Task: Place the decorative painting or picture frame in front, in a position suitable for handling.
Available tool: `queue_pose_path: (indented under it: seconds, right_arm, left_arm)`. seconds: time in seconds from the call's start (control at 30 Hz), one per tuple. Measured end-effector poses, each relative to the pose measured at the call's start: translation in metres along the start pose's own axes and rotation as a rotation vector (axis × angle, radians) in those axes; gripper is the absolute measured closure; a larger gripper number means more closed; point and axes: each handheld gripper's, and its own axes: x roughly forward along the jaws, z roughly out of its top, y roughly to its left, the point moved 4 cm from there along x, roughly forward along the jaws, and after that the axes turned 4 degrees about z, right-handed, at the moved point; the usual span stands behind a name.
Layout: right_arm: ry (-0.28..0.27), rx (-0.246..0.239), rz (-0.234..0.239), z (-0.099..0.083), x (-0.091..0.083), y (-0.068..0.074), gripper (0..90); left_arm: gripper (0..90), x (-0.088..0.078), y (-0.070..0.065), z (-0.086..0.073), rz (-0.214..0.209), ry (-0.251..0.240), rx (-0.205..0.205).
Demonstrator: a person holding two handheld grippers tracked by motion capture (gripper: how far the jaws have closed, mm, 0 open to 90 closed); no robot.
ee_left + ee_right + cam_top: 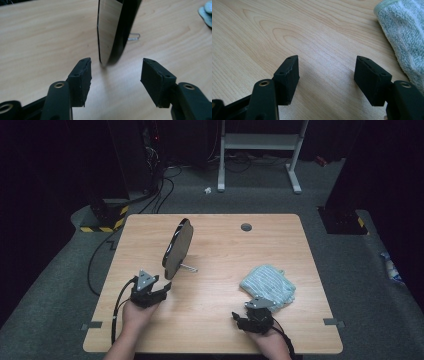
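Observation:
A round mirror [178,248] stands tilted on its wire stand [189,267] on the wooden table [220,245], left of centre, its dark back towards me. In the left gripper view its lower edge [110,32] stands just beyond the jaws, and the face reflects wood grain. My left gripper [161,288] [116,62] is open just short of the mirror's lower edge, touching nothing. A folded pale blue-green towel [267,285] [404,32] lies at the right. My right gripper [252,310] [327,58] is open over bare wood, just left of the towel's near corner.
A small grey cable grommet [246,227] sits in the table near its far edge. Beyond the table are a white metal frame [260,150] and black cables [155,195] on the grey carpet.

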Motion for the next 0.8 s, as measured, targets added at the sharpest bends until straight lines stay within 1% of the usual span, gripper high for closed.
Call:
queue_pose_path:
  seconds: [0.03, 0.1, 0.17, 0.23, 0.3, 0.37, 0.4, 0.43, 0.57, 0.67, 0.8]
  right_arm:
    - [0.001, -0.005, -0.002, 0.0, 0.0, 0.0, 36.0]
    - [-0.003, 0.001, -0.004, 0.0, 0.0, 0.0, 36.3]
    - [-0.005, 0.006, -0.011, 0.0, 0.0, 0.001, 36.4]
    - [-0.004, -0.005, -0.021, 0.0, 0.001, 0.001, 36.5]
    - [-0.006, -0.002, -0.024, 0.0, 0.001, 0.002, 37.1]
    - [-0.01, -0.004, -0.025, -0.001, 0.001, 0.001, 37.3]
    - [-0.012, -0.006, -0.026, -0.001, 0.001, 0.001, 37.3]
    - [-0.011, -0.006, -0.028, -0.001, 0.001, 0.001, 37.2]
    - [-0.014, 0.003, -0.021, -0.001, 0.001, 0.001, 37.2]
    - [-0.015, 0.005, -0.019, -0.001, 0.0, 0.0, 37.5]
    - [-0.016, 0.009, -0.017, -0.001, 0.0, 0.0, 37.5]
  left_arm:
    - [46.7, 0.003, -0.001, 0.002, 0.006, -0.006, 0.008]
    - [47.1, 0.009, -0.001, 0.008, 0.012, -0.005, 0.022]
    - [49.0, 0.013, -0.001, 0.014, -0.005, -0.02, 0.018]
    - [51.3, 0.015, -0.002, 0.018, -0.008, -0.027, 0.031]
    - [53.2, 0.018, -0.002, 0.019, -0.018, -0.025, 0.037]
    - [57.5, 0.019, -0.003, 0.019, -0.021, -0.028, 0.03]
    - [59.0, 0.019, -0.004, 0.018, -0.021, -0.029, 0.037]
    - [62.1, 0.019, -0.005, 0.018, -0.012, -0.034, 0.042]
    - [67.1, 0.017, -0.008, 0.016, -0.007, -0.046, 0.045]
    - [67.1, 0.013, -0.009, 0.016, -0.009, -0.049, 0.048]
    - [68.7, 0.008, -0.01, 0.013, -0.011, -0.055, 0.037]
